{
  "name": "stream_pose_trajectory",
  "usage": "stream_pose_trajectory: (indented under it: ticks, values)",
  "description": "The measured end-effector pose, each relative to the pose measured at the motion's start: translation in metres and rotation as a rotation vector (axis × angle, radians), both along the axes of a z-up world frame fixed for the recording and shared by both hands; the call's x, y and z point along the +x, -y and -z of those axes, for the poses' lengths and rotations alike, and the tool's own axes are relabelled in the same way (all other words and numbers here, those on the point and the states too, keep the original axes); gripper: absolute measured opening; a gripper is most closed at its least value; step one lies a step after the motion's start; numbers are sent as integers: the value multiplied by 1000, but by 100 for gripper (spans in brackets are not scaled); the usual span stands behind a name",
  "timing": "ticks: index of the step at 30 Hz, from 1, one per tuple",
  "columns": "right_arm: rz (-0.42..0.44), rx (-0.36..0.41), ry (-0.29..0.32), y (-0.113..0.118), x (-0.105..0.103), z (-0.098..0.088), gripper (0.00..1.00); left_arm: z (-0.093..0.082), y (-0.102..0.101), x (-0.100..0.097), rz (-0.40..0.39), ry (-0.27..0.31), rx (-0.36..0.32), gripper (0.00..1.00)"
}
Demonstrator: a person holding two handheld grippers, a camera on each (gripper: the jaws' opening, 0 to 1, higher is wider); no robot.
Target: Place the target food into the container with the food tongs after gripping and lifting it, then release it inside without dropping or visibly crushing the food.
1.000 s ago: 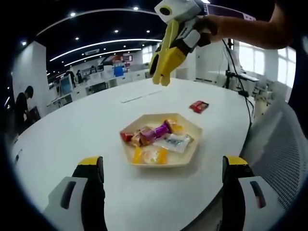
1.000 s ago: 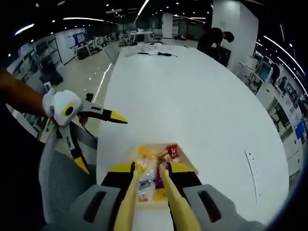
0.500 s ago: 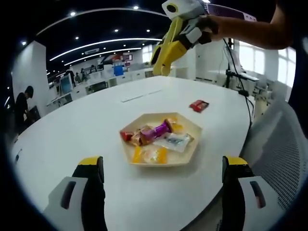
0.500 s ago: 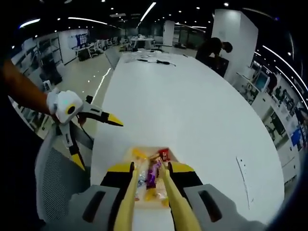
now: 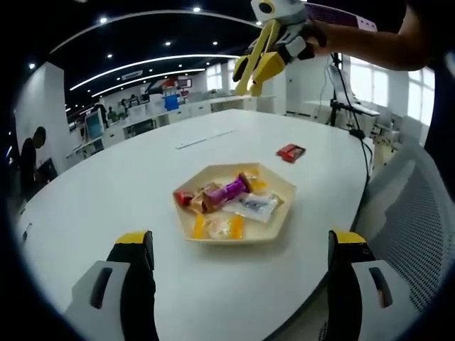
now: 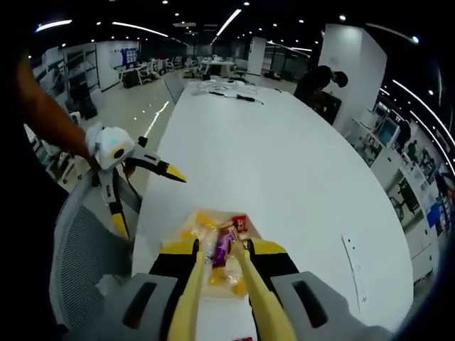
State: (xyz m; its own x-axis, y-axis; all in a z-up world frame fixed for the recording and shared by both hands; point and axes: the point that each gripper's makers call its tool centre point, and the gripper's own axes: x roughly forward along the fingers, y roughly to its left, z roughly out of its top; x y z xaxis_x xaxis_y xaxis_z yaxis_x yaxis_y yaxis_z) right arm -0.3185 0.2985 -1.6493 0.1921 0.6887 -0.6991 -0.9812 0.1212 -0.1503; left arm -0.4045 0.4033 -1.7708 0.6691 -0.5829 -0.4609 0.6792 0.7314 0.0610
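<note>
A beige hexagonal tray [image 5: 286,190] sits on the white table and holds several wrapped candies, among them a purple one [image 5: 229,190]. A red wrapped candy [image 5: 291,152] lies apart on the table beyond the tray. My left gripper [image 5: 240,241] stands wide open near the table edge, empty, in front of the tray. My right gripper [image 5: 281,32] hangs high above the far side, shut on yellow food tongs [image 5: 257,64] whose tips are slightly apart and empty. In the right gripper view the tongs [image 6: 217,284] point down at the purple candy [image 6: 225,245]; the left gripper [image 6: 149,204] shows at left.
A grey mesh chair [image 5: 419,213] stands at the table's near edge, also seen as the chair [image 6: 78,263] under the left gripper. A thin white strip [image 5: 206,139] lies on the far tabletop. A person [image 6: 323,82] stands at the table's far end.
The right gripper with the tongs has risen and drawn away from the tray, and the tongs' tips have parted a little. The left gripper and the candies have stayed put.
</note>
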Motion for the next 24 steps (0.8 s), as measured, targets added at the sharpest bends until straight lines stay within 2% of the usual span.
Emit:
stream_pose_trajectory:
  ticks: [10,14,18,19,21,24]
  values:
    - [32,-17,-10,50,5,2,27,1,-1,0,-2,-1,6,98]
    - [30,-37,-23,77,1,8,27,-2,-3,0,-20,-6,-20,98]
    - [8,-43,-37,103,-6,11,26,-1,-1,-1,-11,-7,-15,97]
    - [22,-61,-24,113,-4,13,26,-1,0,-2,-9,-11,-15,97]
    - [21,-65,-33,125,-5,17,26,-1,-1,-1,-12,-8,-13,97]
    - [64,-71,-35,144,-2,23,26,-3,-4,1,-26,3,-16,97]
